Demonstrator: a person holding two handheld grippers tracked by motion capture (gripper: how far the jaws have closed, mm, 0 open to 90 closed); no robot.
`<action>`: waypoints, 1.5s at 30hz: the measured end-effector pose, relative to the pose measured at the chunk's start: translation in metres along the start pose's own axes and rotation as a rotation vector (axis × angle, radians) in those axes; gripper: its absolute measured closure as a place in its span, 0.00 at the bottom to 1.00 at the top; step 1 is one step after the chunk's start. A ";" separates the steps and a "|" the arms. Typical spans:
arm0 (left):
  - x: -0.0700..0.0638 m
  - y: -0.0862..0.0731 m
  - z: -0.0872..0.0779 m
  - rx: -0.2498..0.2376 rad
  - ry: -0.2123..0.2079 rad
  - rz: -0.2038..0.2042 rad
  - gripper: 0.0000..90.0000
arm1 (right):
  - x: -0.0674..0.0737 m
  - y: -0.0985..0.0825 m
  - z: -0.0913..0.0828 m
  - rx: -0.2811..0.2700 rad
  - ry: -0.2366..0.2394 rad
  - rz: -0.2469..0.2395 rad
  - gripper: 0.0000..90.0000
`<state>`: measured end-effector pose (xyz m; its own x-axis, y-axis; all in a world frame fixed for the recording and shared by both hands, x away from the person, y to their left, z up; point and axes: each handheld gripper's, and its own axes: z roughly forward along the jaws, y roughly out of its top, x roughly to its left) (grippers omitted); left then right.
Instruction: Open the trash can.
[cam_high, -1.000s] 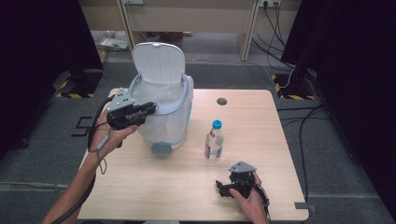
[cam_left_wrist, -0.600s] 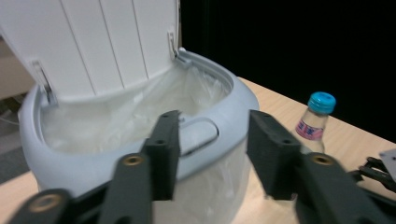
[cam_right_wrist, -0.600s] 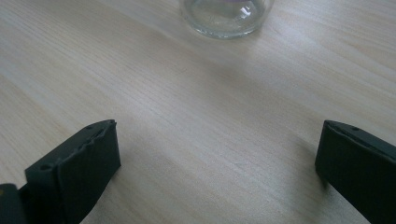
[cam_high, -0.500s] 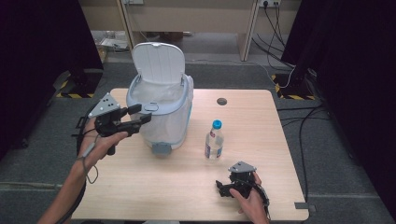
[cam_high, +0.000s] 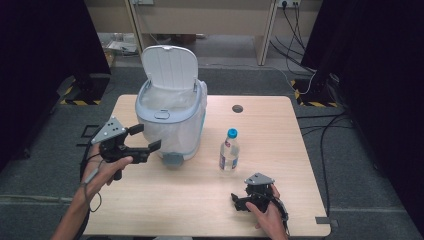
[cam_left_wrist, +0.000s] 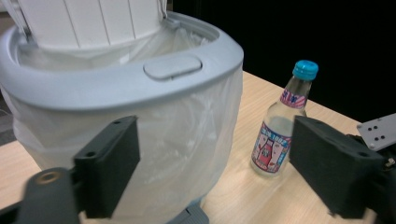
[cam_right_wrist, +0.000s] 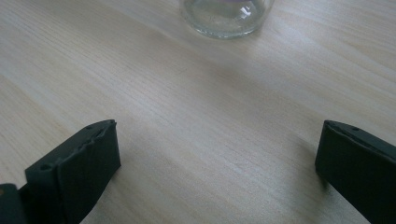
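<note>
We are holding the left gripper with its jaws spread wide and empty, raised just beside the white plastic pedal bin with a clear liner and a raised lid. We are resting the right gripper low on the pale wooden table, its jaws also spread apart with nothing between them, pointing toward the clear glass bottle with a blue cap and a colourful label. That bottle is standing upright on the table, just beside the bin and near the right gripper.

With the lid up, we are judging that the bottle is the thing to pick up and drop in. To do it well, we are advising a level approach with the right gripper, jaws on either side of the labelled body rather than the narrow neck, closing gently so the glass is not tipping or sliding.

In the right gripper view the bottle is showing its base and nothing higher. The bin's inside is staying hard to read behind the crumpled liner, and its pedal is cut off in the left gripper view.
</note>
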<state>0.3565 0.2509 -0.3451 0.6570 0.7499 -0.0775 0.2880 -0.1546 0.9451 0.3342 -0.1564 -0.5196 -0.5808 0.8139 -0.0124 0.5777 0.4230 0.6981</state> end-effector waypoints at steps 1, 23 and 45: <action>0.000 -0.003 0.000 0.006 -0.003 -0.008 0.16 | 0.000 0.000 0.000 0.003 0.001 0.005 0.00; 0.011 -0.079 0.022 0.031 0.004 -0.069 0.16 | 0.000 0.000 0.000 0.003 0.000 0.005 0.00; 0.025 -0.155 0.057 0.254 0.077 -0.057 0.16 | 0.001 0.000 -0.001 0.004 -0.001 0.006 0.00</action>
<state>0.3682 0.2565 -0.5117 0.5825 0.8074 -0.0942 0.4947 -0.2601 0.8292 0.3334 -0.1563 -0.5194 -0.5765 0.8170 -0.0087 0.5834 0.4191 0.6957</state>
